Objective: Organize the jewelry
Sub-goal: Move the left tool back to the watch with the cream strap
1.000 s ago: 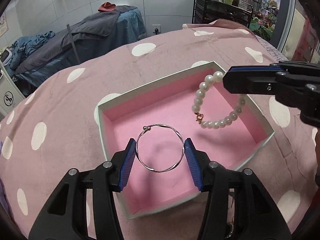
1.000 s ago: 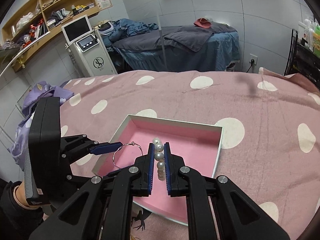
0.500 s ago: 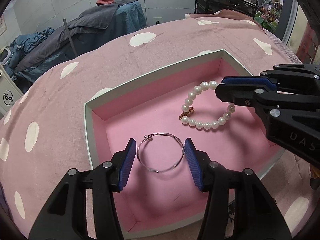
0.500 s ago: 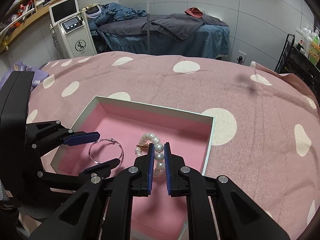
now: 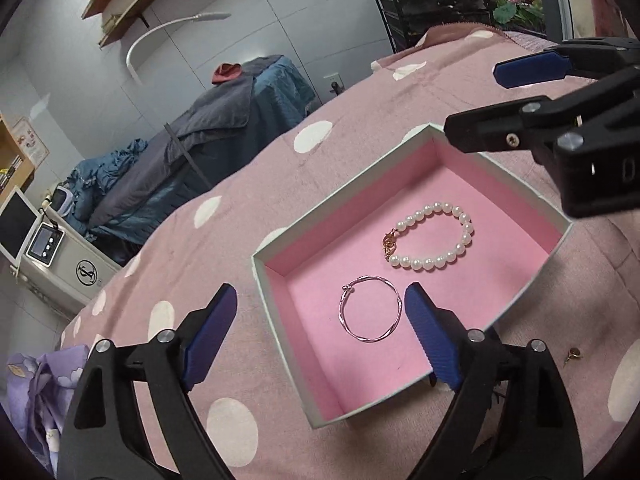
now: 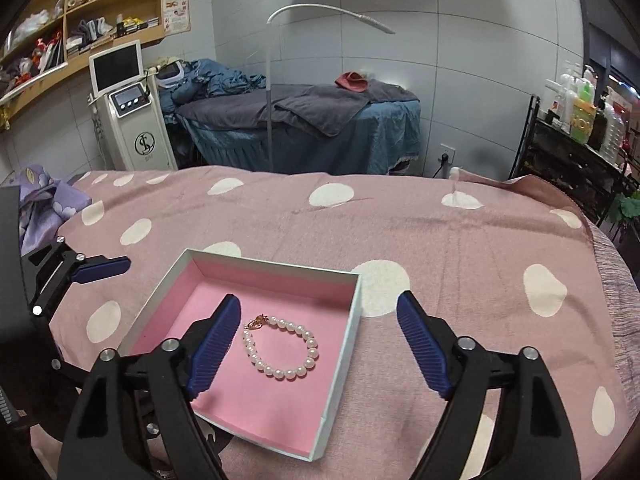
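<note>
Moved: both tools just opened wide; bracelets released, lying in box [image 5: 280, 316].
Left tool [image 5: 320, 340]: empty, above silver bangle [image 5: 370, 308].
Right tool [image 6: 320, 344]: empty, above pearl bracelet [image 6: 280, 346].
Next: small earring [image 5: 573, 354] on bed right of box, nearer left tool.

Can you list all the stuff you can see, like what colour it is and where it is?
box: one, pale outside, pink inside, open on the spotted cover.
pearl bracelet: one, white with gold clasp, lying in the box.
silver bangle: one, silver, in the box beside the pearls.
small gold piece: one, on the cover outside the box; too small to name.
spotted cover: one, pink with white dots.
massage bed: one, blue and grey, behind.
machine with screen: one, white.
lamp: one, white, curved.
left tool: blue pads, just opened, empty.
right tool: blue pads, just opened, empty.
</note>
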`<act>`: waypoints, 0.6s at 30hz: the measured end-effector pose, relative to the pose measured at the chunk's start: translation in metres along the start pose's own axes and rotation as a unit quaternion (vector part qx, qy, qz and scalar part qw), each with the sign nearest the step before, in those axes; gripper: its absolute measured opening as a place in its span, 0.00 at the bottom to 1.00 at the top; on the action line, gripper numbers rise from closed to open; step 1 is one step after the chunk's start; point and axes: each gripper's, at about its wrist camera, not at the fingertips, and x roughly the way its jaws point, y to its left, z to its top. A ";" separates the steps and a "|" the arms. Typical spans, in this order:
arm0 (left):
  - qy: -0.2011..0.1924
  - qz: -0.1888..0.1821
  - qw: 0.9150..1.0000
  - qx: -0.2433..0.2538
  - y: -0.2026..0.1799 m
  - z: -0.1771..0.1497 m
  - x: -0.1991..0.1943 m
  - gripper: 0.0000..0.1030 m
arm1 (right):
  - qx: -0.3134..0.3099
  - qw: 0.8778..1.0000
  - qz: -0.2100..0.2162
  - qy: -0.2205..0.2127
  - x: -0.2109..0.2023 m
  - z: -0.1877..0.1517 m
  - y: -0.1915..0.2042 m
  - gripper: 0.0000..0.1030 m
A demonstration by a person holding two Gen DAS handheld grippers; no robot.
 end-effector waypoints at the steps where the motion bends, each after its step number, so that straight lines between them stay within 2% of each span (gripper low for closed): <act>1: -0.013 0.002 1.000 -0.010 0.003 -0.003 -0.008 0.91 | 0.005 1.000 0.000 -0.005 -0.005 0.000 -0.003 0.81; 5: -0.052 -0.034 0.995 -0.080 0.017 -0.019 -0.038 0.93 | 0.026 0.999 0.009 -0.017 -0.026 -0.009 -0.015 0.91; 9: -0.091 -0.068 0.985 -0.132 0.023 -0.041 -0.064 0.94 | 0.029 0.999 0.019 -0.016 -0.039 -0.024 -0.015 0.92; 18: -0.093 -0.089 0.981 -0.144 0.000 -0.087 -0.092 0.94 | -0.010 1.000 0.010 -0.009 -0.062 -0.073 0.000 0.93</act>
